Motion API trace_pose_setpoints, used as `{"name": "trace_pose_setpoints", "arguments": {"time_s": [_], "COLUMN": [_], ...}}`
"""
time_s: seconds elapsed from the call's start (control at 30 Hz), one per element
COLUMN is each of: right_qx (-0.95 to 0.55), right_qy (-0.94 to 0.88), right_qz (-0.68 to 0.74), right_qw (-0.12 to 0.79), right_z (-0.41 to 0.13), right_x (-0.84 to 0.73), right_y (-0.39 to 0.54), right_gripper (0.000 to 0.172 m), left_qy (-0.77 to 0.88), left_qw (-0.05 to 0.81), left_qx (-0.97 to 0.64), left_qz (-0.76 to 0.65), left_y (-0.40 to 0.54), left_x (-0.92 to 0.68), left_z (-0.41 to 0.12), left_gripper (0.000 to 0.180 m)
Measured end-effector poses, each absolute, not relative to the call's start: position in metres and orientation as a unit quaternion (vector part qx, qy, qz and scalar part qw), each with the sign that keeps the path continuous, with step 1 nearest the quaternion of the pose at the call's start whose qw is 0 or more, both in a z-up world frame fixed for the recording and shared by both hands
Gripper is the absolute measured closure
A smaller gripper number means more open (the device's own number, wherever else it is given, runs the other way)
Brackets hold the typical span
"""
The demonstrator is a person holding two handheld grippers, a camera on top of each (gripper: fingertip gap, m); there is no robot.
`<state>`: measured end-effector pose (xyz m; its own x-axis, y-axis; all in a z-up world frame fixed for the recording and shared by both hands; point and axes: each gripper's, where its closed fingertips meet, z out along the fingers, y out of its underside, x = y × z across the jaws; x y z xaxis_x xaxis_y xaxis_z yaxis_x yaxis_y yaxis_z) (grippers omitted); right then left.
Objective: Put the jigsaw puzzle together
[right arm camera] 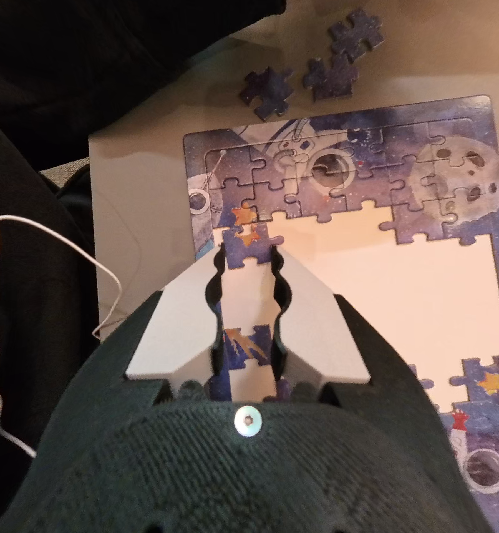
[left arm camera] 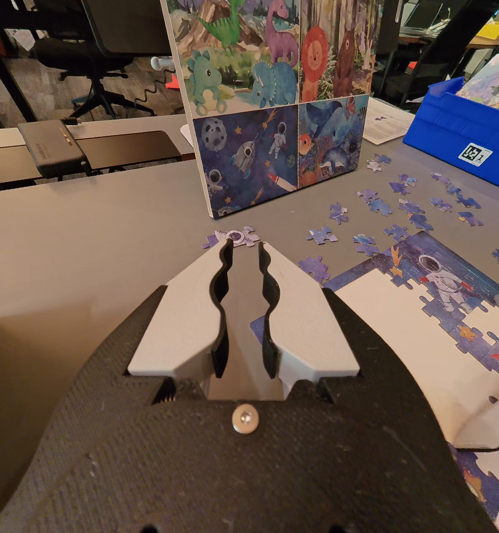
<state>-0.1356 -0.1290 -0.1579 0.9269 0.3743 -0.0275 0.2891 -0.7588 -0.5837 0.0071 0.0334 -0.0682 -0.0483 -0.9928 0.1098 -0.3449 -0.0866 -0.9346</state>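
Right wrist view is showing the right gripper [right arm camera: 247, 245] squeezing a blue star piece [right arm camera: 248, 248] just ahead by the puzzle tray [right arm camera: 496, 259], and tilting could be jamming it crooked.

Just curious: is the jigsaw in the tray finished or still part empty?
Part empty: the puzzle tray shows a bare cream middle, with pieces joined only along its edges.

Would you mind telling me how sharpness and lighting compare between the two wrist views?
Left wrist view: sharp and evenly lit, though the wide lens bows the table and box. Right wrist view: softer and dimmer, with a warm cast on the puzzle tray, its upper edge in shadow; the loose pieces look dark.
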Motion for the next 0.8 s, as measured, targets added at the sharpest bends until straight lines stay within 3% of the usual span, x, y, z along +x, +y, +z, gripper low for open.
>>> {"name": "trace_pose_setpoints", "arguments": {"time_s": [0.5,0.8], "right_qx": [-0.932,-0.944], "right_qy": [-0.145,-0.044], "right_qz": [0.061,-0.078], "right_qw": [0.326,0.317], "right_z": [-0.149,-0.116], "right_x": [-0.128,-0.026], "right_y": [-0.141,-0.198], "right_gripper": [0.142,0.141], "left_qy": [0.576,0.578], "left_qw": [0.362,0.36], "left_qx": [-0.587,-0.586], "left_qz": [-0.44,-0.439], "left_y": [0.032,0.03], "left_x": [0.008,0.009], "left_z": [-0.071,-0.072], "left_gripper": [0.165,0.164]}}
